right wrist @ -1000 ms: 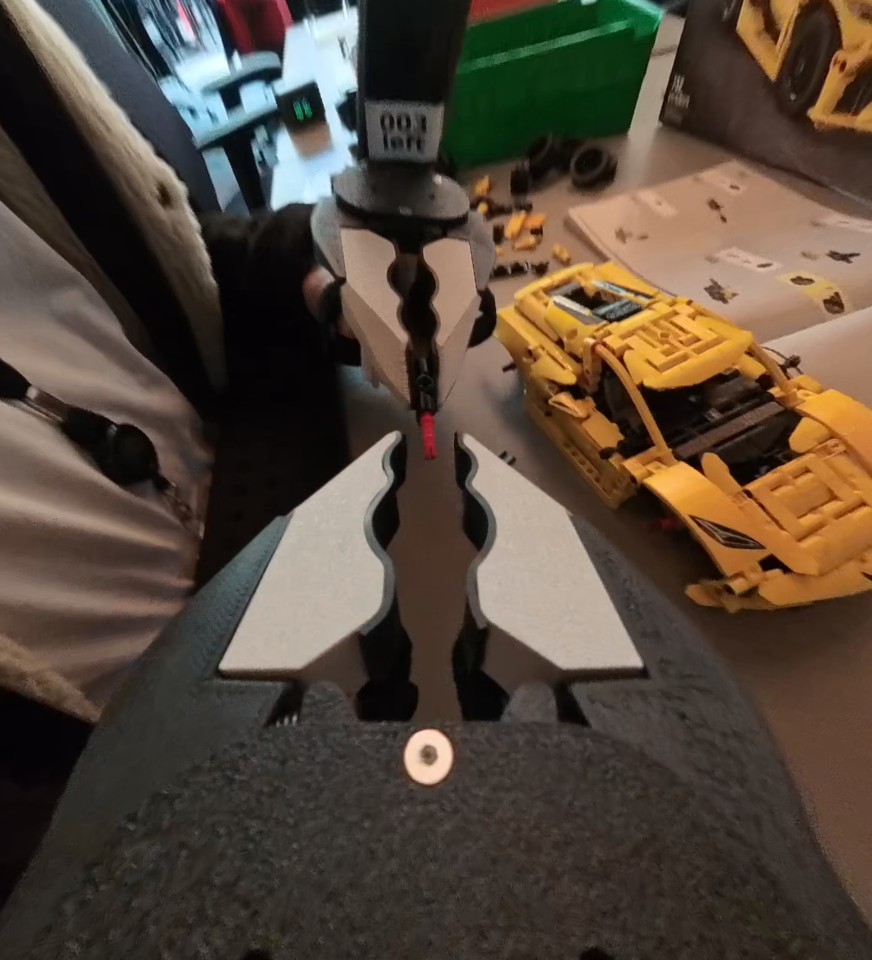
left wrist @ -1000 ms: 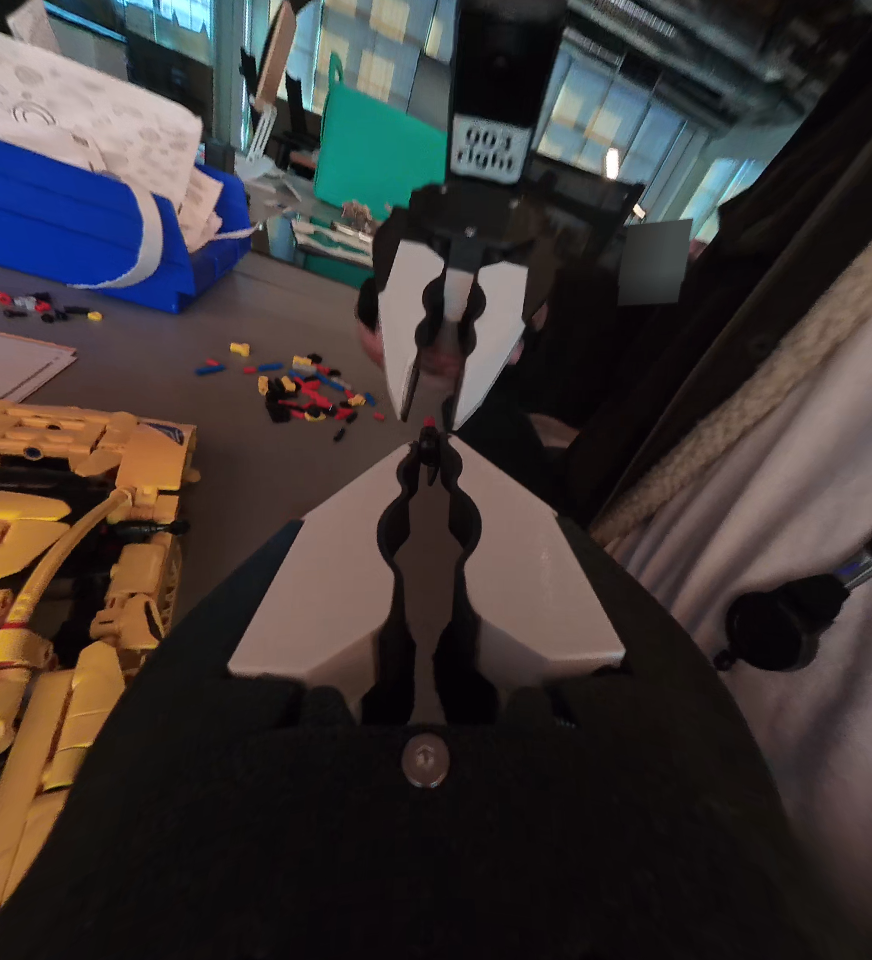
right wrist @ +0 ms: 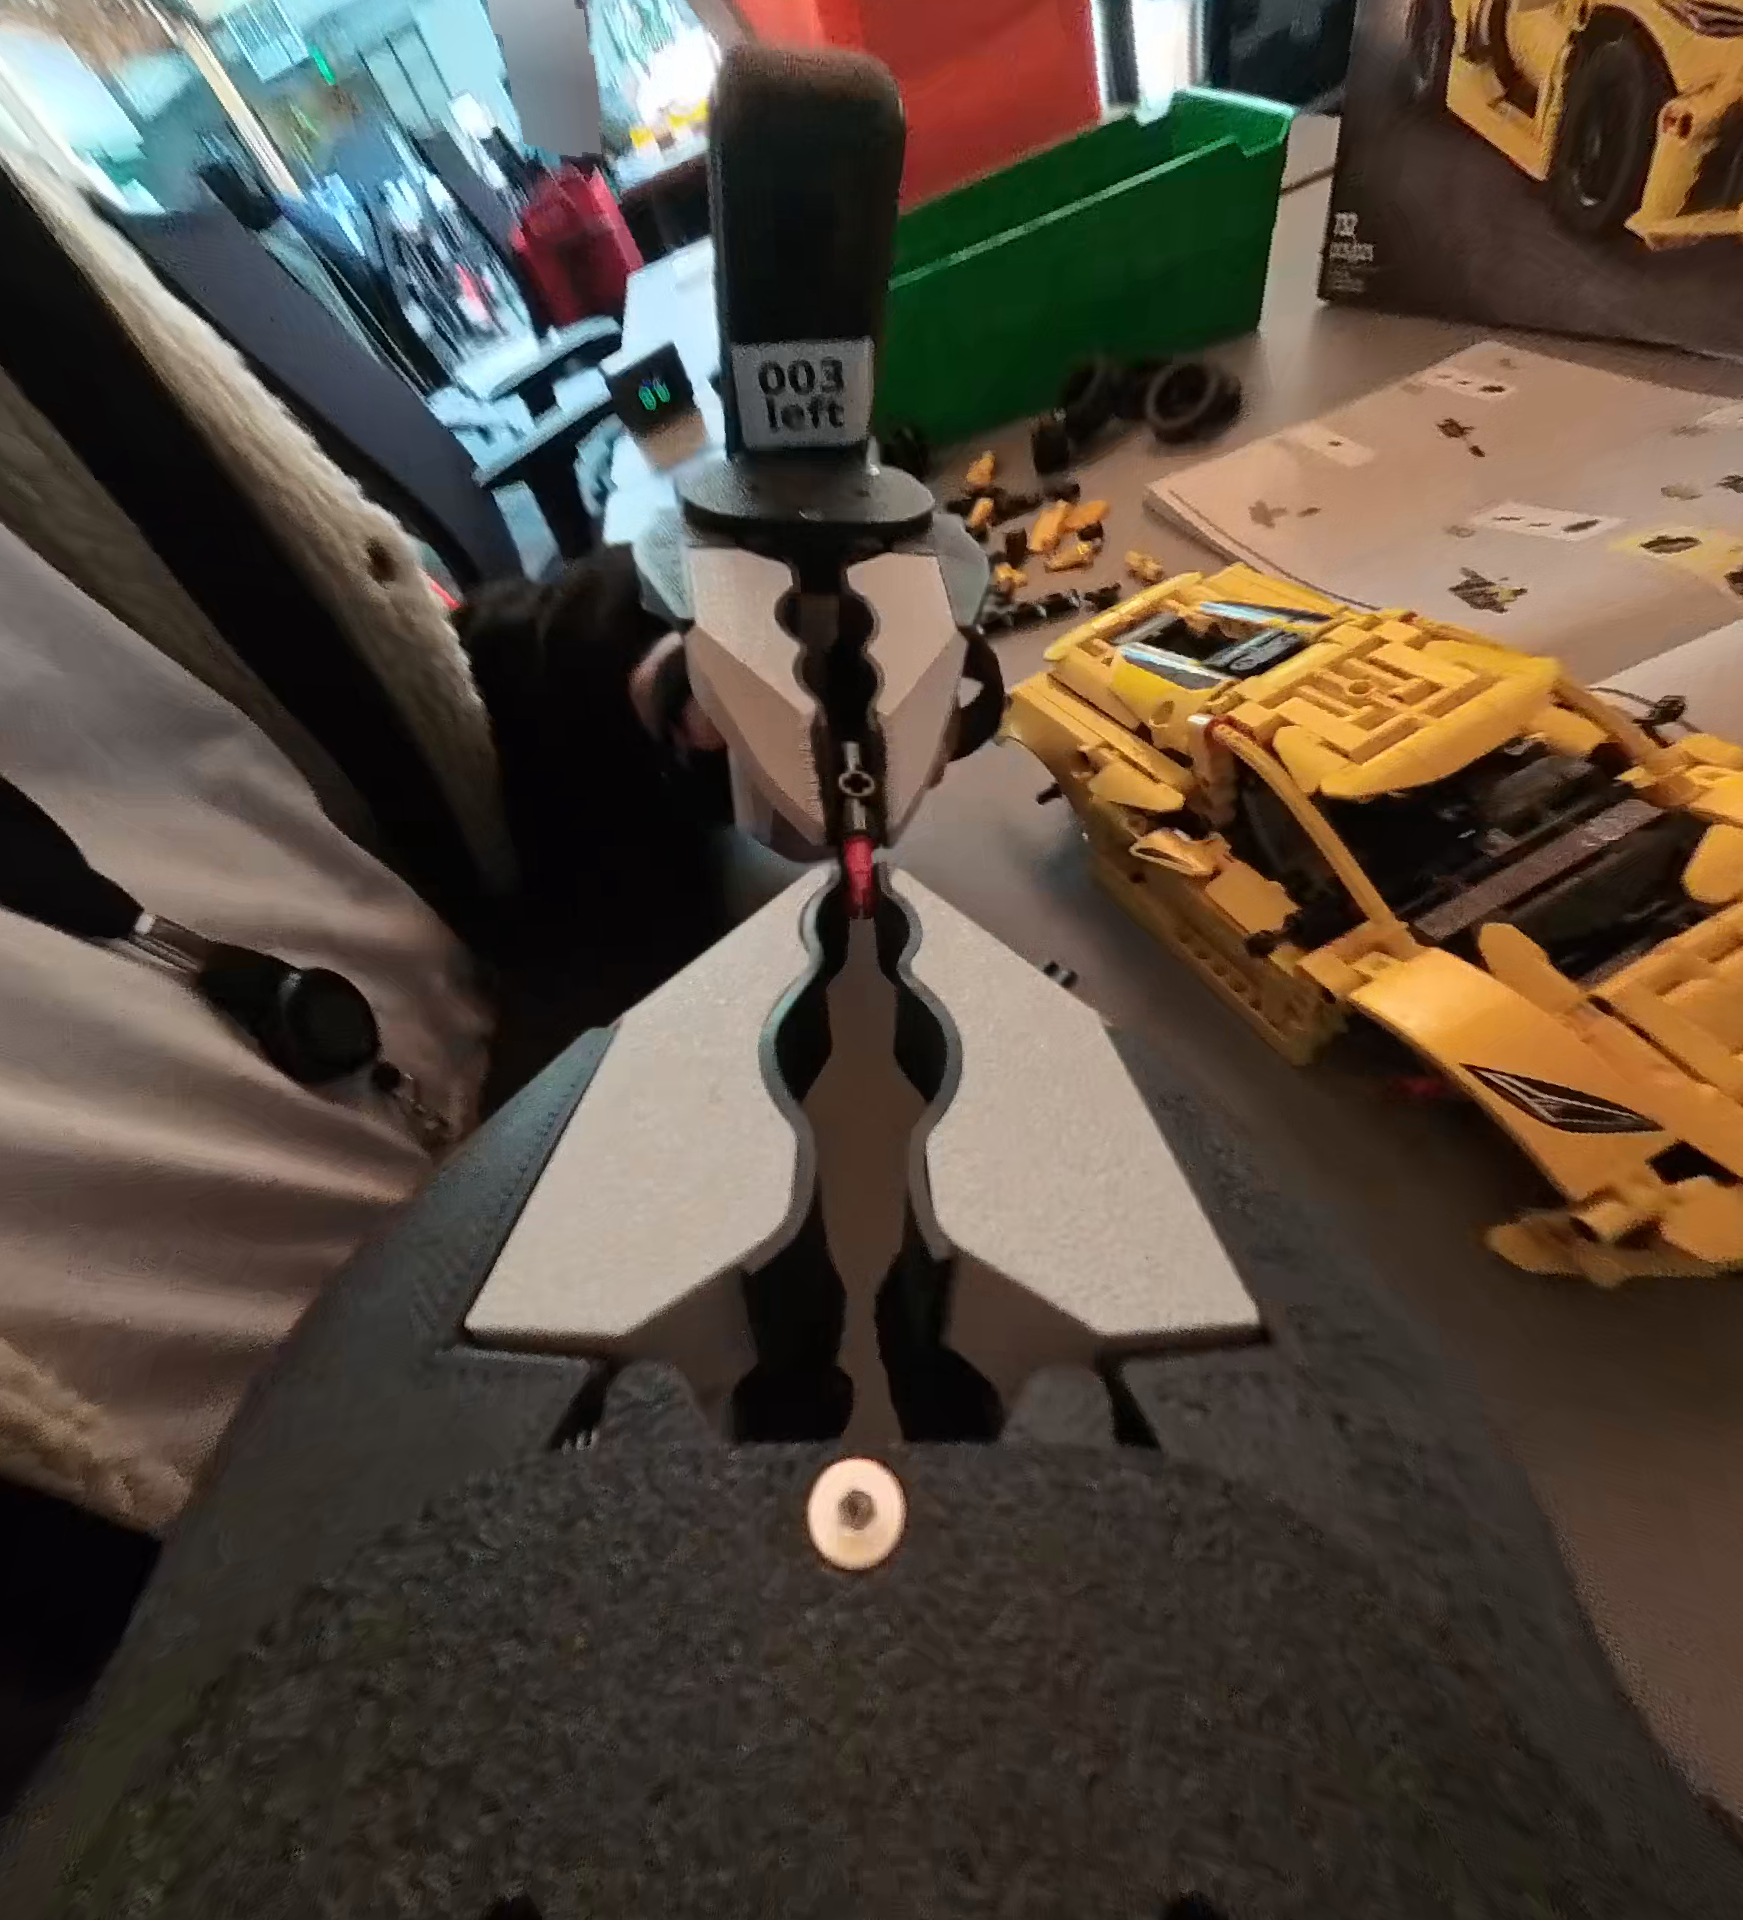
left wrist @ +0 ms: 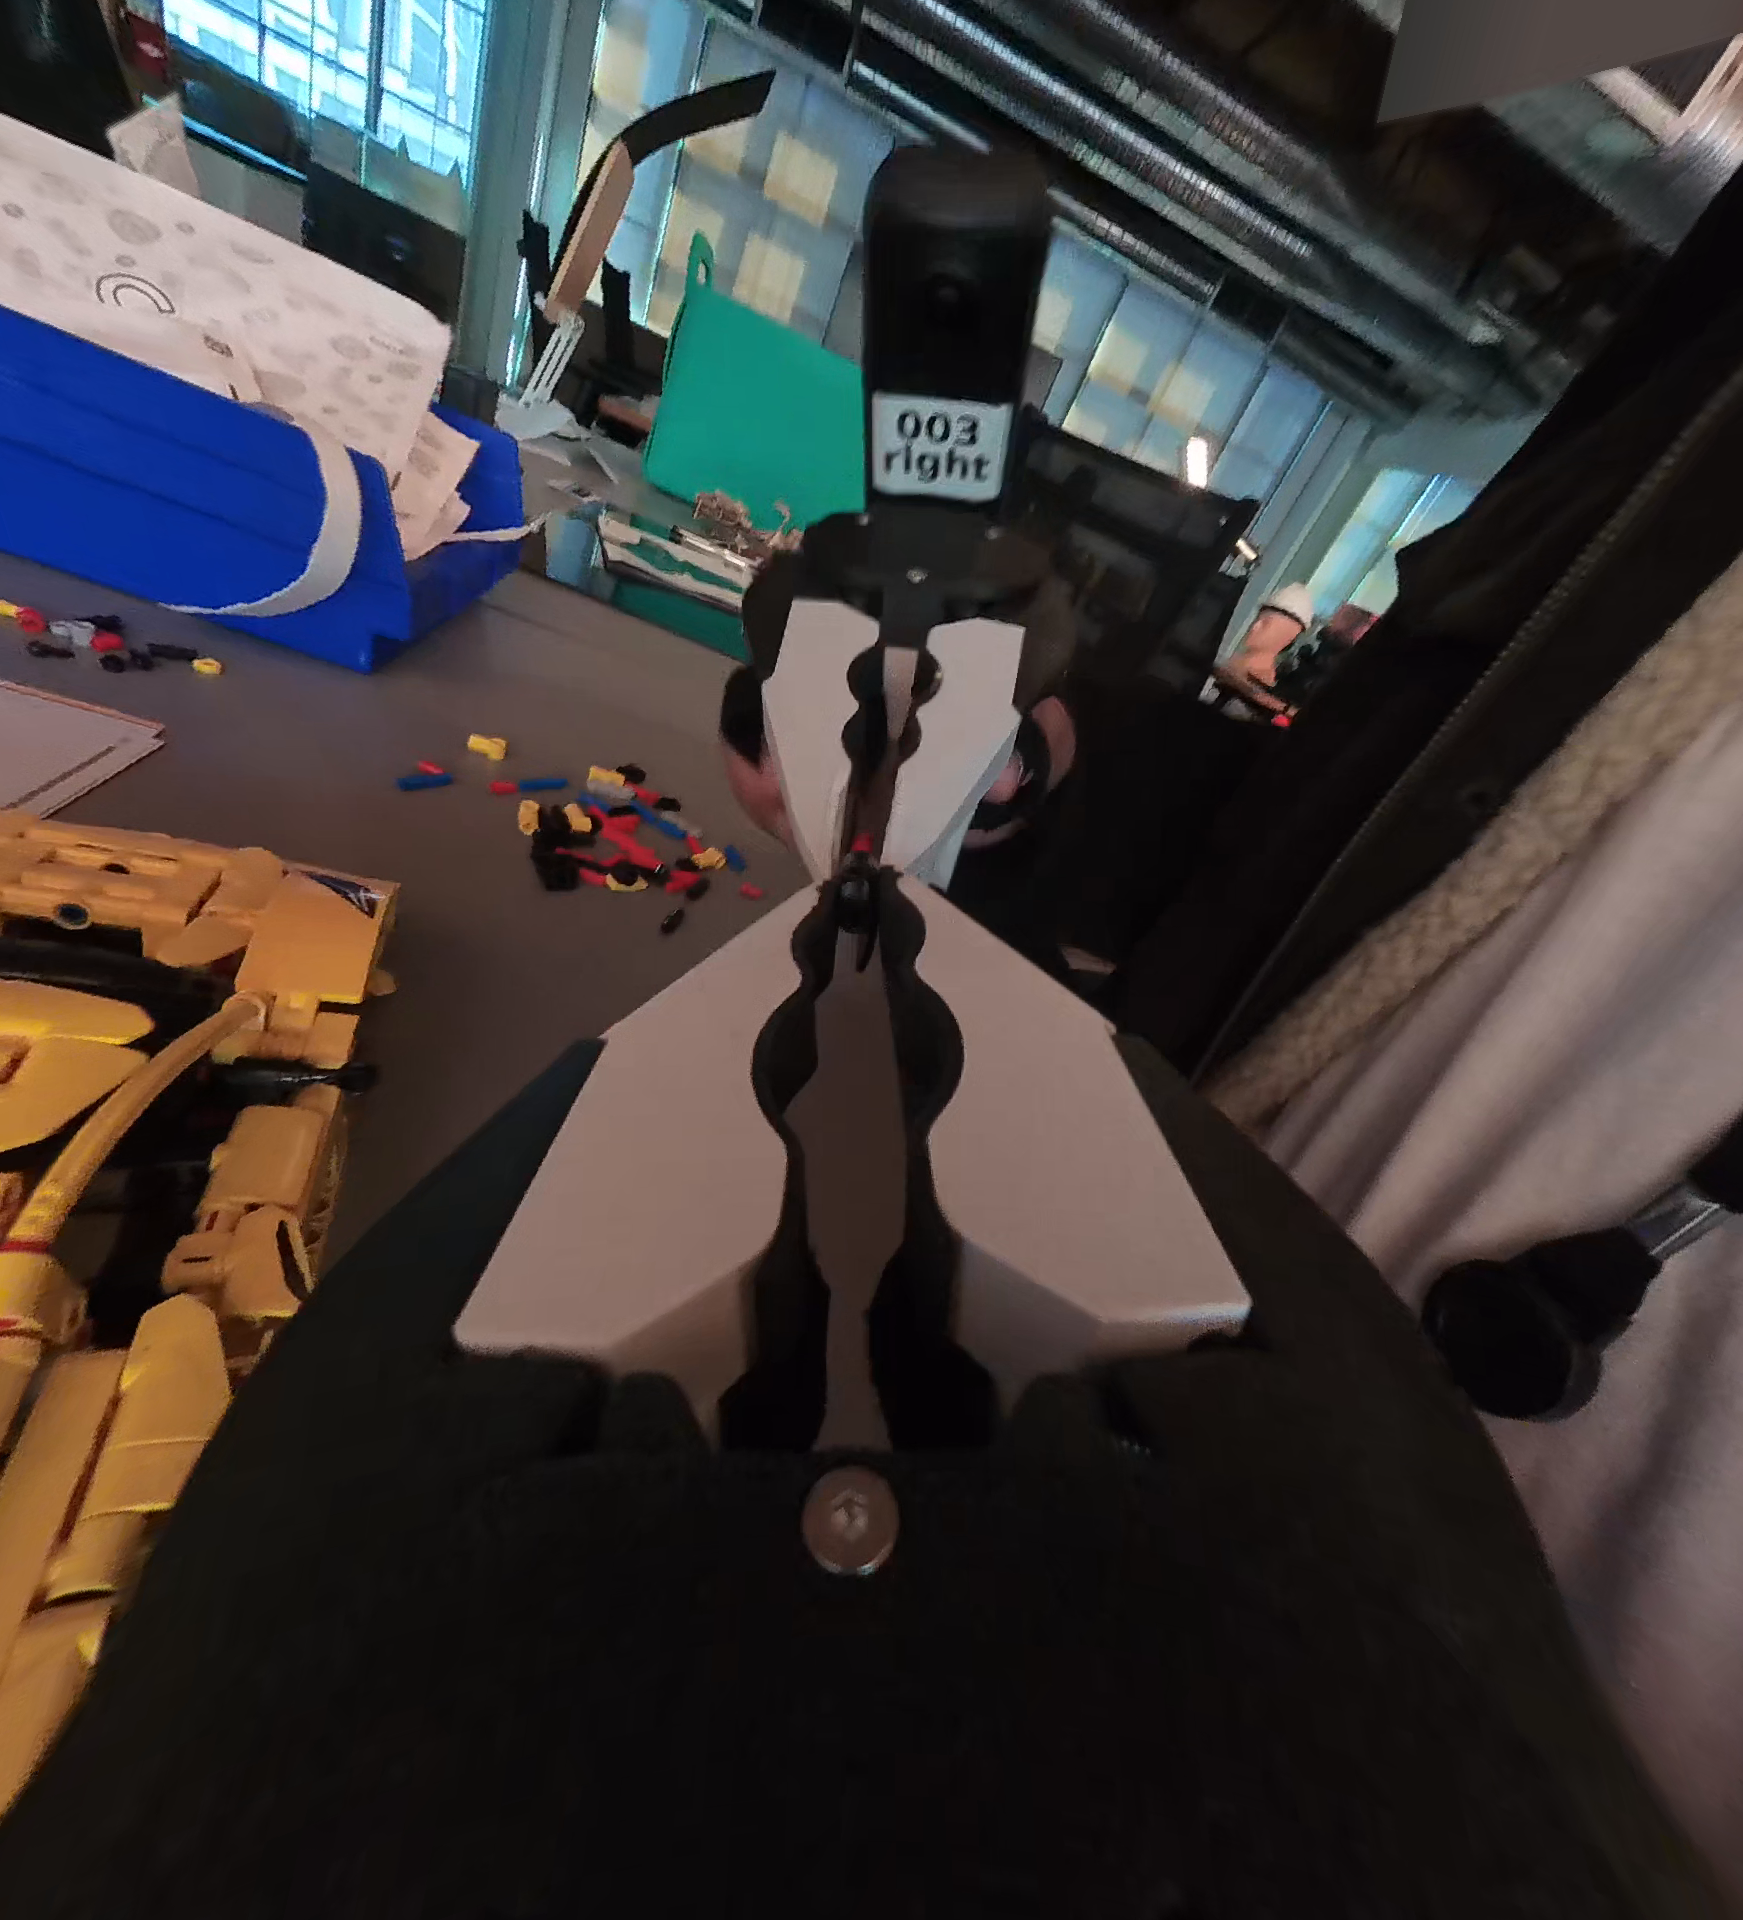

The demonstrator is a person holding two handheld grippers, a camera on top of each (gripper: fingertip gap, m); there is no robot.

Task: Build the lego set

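My left gripper (left wrist: 854,909) is shut on a small black lego piece (left wrist: 852,891), which shows with a cross-shaped hole in the right wrist view (right wrist: 856,785). A red pin (right wrist: 856,868) sticks out of that piece. My right gripper (right wrist: 856,894) faces the left one tip to tip and is shut on the red pin. Both are held in the air at the table's near edge. The right gripper (left wrist: 862,857) and the left gripper (right wrist: 851,831) each show in the other's view. The half-built yellow lego car (right wrist: 1418,883) stands on the table and also shows in the left wrist view (left wrist: 119,1091).
Loose coloured pieces (left wrist: 618,821) lie beyond the car, with a blue bin (left wrist: 171,468) behind them. A green bin (right wrist: 1075,249), black tyres (right wrist: 1179,395), small yellow pieces (right wrist: 1043,530), the open manual (right wrist: 1469,499) and the set's box (right wrist: 1573,156) lie farther off. A person's torso (left wrist: 1573,1039) is close.
My right gripper was open around the red pin and has shut on it. The two grippers have drawn closer, tip to tip.
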